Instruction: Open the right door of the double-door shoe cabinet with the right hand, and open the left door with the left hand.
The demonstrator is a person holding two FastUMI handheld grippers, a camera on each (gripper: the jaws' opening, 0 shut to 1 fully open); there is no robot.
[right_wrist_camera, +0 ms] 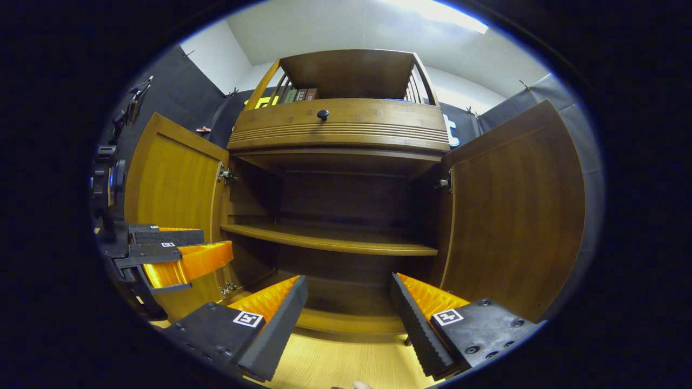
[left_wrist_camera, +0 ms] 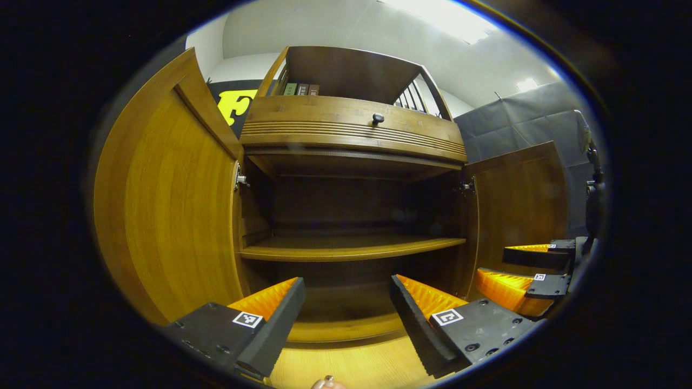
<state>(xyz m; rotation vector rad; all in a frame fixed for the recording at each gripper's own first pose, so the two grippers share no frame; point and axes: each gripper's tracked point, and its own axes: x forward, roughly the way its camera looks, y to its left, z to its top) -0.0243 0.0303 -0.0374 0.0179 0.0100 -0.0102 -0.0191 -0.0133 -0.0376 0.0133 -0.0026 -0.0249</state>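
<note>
left claw (left_wrist_camera: pixel 346 313) agape, right claw (right_wrist_camera: pixel 348 316) agape

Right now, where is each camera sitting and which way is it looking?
Left gripper view: rides on the left gripper, low, facing into the open shoe cabinet; its own open fingers show below, the right gripper at the right edge.
Right gripper view: rides on the right gripper, facing the same cabinet; the left gripper shows at left.
Shared: left door, right door, middle shelf, drawer knob.

Both doors of the shoe cabinet (left_wrist_camera: pixel 351 216) stand swung wide, left door (left_wrist_camera: pixel 167 216) and right door (left_wrist_camera: pixel 519 200); the left claw (left_wrist_camera: pixel 346 319) gapes before the shelf (left_wrist_camera: pixel 351 247).
</note>
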